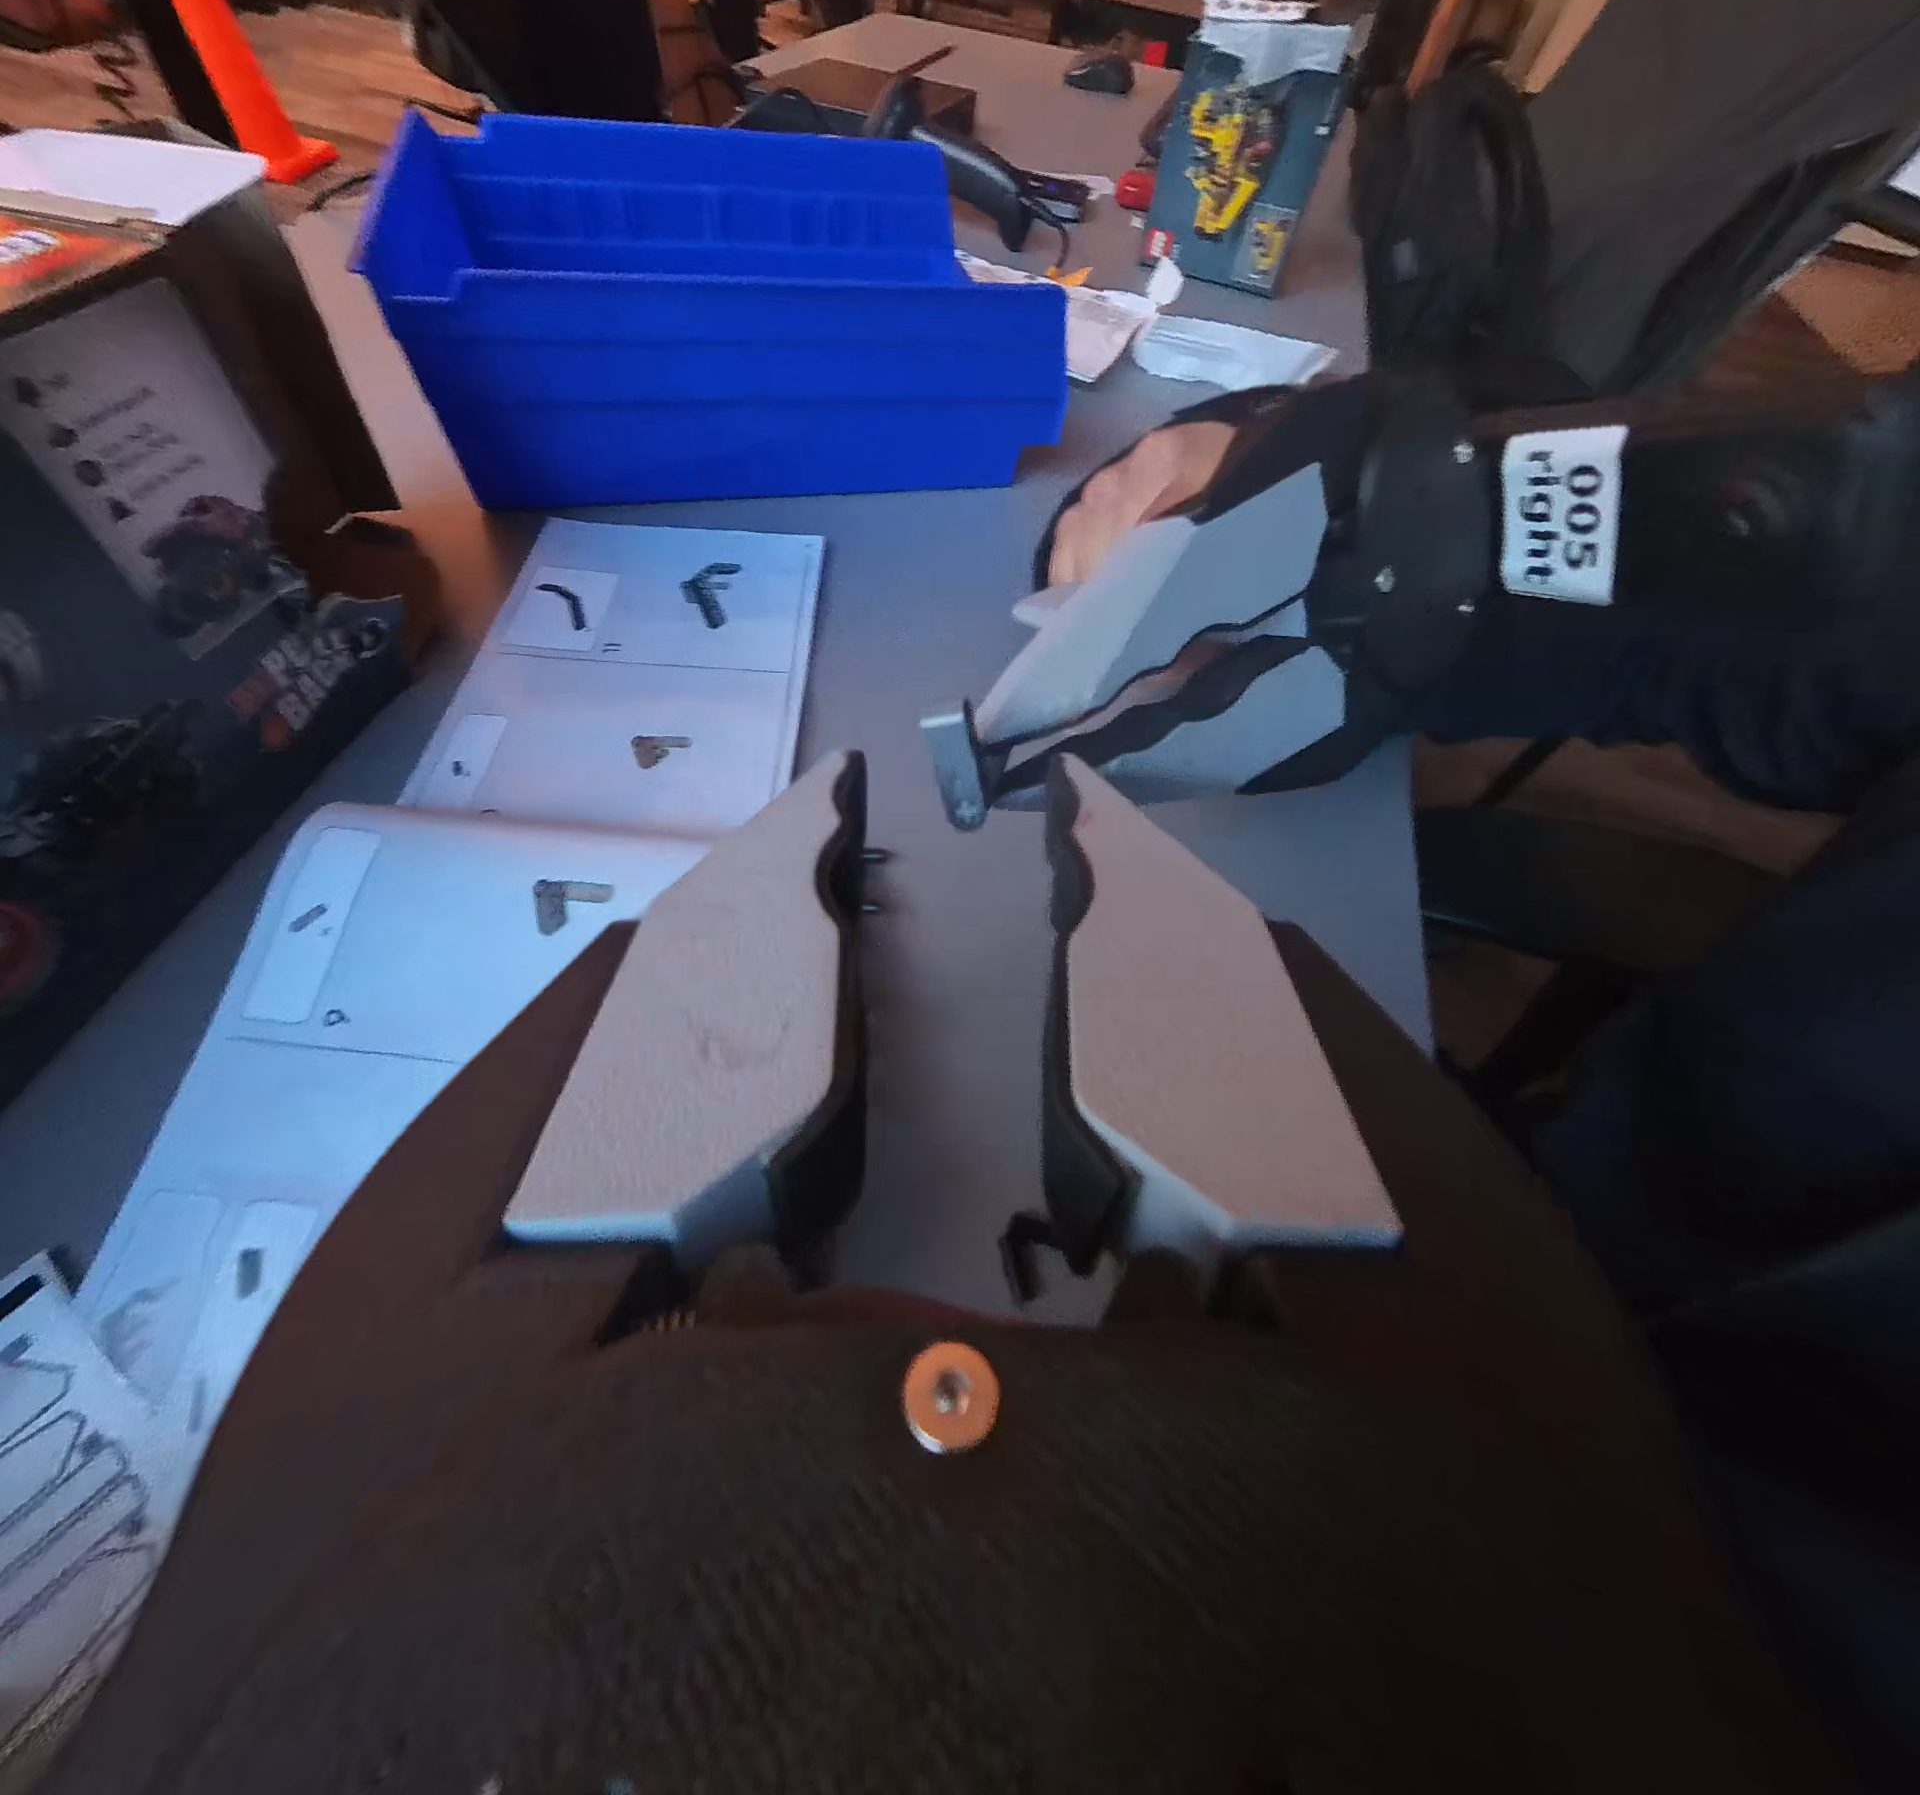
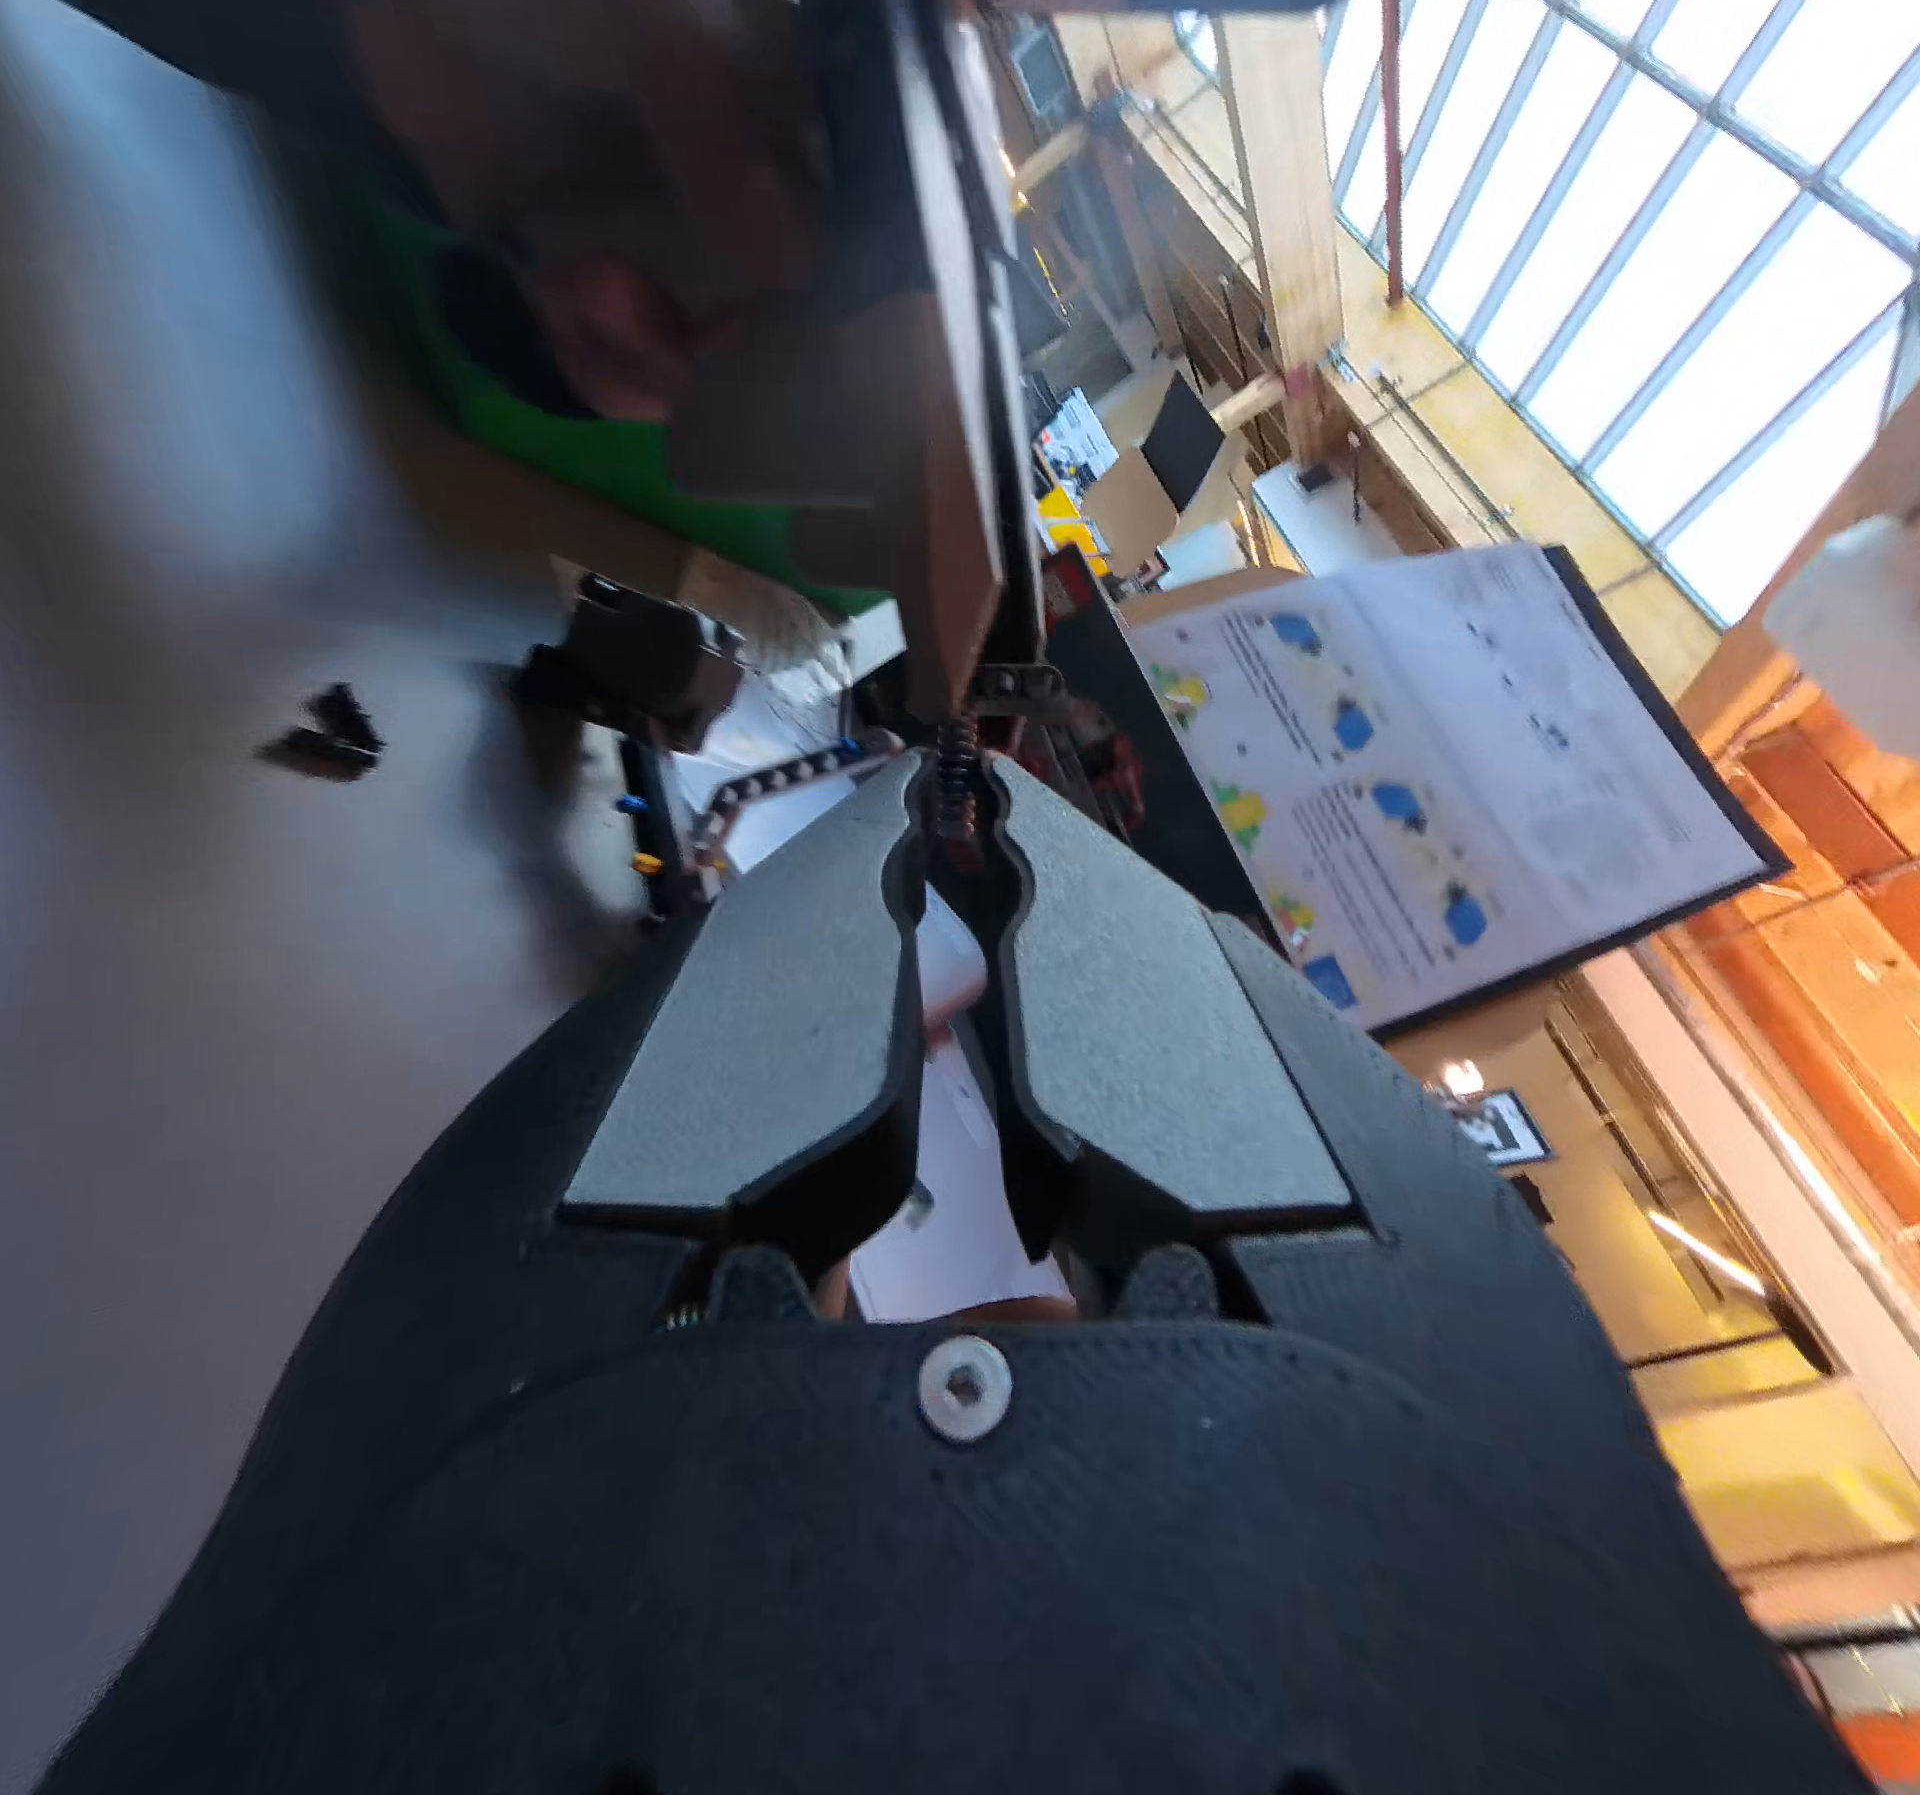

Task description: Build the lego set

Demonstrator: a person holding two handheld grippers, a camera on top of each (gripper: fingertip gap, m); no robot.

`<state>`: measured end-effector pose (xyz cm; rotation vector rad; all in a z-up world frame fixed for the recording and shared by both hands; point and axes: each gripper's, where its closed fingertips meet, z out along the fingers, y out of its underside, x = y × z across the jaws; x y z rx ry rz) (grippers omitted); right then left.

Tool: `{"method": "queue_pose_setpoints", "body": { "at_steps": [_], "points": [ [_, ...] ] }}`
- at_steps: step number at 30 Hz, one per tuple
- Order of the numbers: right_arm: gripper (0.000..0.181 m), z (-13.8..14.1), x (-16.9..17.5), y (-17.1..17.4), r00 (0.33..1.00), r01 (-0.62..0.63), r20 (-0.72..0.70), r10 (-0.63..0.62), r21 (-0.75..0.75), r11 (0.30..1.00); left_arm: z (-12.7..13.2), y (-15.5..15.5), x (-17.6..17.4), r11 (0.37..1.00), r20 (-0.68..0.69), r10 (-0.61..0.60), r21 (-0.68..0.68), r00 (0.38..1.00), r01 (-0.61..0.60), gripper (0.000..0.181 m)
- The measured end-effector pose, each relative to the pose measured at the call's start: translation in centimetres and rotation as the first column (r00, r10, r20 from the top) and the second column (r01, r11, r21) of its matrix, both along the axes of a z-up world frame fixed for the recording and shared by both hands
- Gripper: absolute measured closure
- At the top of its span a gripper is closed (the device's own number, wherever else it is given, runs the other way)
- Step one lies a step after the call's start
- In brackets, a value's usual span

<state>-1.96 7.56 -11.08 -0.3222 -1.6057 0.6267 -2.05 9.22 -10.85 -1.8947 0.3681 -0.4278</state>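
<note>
My left gripper (image 1: 956, 805) is open and empty, low over the grey table (image 1: 935, 602). My right gripper (image 1: 992, 763) comes in from the right, shut on a small grey lego piece (image 1: 954, 771), which it holds just beyond the gap of my left fingertips. In the right wrist view the right gripper (image 2: 956, 784) pinches the piece (image 2: 951, 795), which looks dark and ribbed there. A left finger (image 2: 940, 498) stands right in front of it. Two small black pins (image 1: 878, 878) show at the left finger's inner edge; whether they touch it is unclear.
An open instruction booklet (image 1: 623, 665) lies left of the grippers. Stacked blue bins (image 1: 707, 322) stand behind it. Lego boxes stand at the left (image 1: 156, 550) and at the back right (image 1: 1236, 166). Small black parts (image 2: 322, 732) lie on the table. The table edge (image 1: 1418, 914) runs on the right.
</note>
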Motion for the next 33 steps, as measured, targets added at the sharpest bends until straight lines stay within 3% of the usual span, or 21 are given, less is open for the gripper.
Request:
{"method": "queue_pose_setpoints", "body": {
  "at_steps": [4,7,15,21,29,33],
  "points": [
    [0.177,-0.8,0.1,-0.4,0.998,-0.047,0.041,0.049,-0.045,0.998,-0.8,-0.4,0.9,0.999,-0.004,-0.038,-0.017,0.999,0.038,0.172],
    [0.177,-1.6,-0.3,-0.4,0.99,-0.08,0.103,0.091,-0.107,0.991,-1.7,-0.2,0.4,0.999,-0.023,-0.028,-0.04,0.999,0.027,0.175],
    [0.169,-2.7,0.1,0.1,0.939,-0.191,0.222,0.263,-0.3,0.935,-2.3,0.0,0.2,0.999,-0.085,-0.004,-0.045,0.996,0.0,0.176],
    [0.165,-2.1,0.2,1.2,0.929,-0.199,0.224,0.296,-0.372,0.907,-1.5,0.0,-0.1,1.0,-0.049,0.02,-0.015,0.999,-0.021,0.175],
    [0.166,-1.2,0.5,1.2,0.885,-0.226,0.224,0.409,-0.562,0.796,-3.3,0.1,0.5,0.998,-0.177,0.012,-0.058,0.984,-0.023,0.175],
    [0.166,-2.0,0.2,1.0,0.875,-0.208,0.257,0.411,-0.566,0.798,-4.3,-0.1,1.2,0.996,-0.227,-0.03,-0.083,0.973,0.011,0.175]
  ]
}}
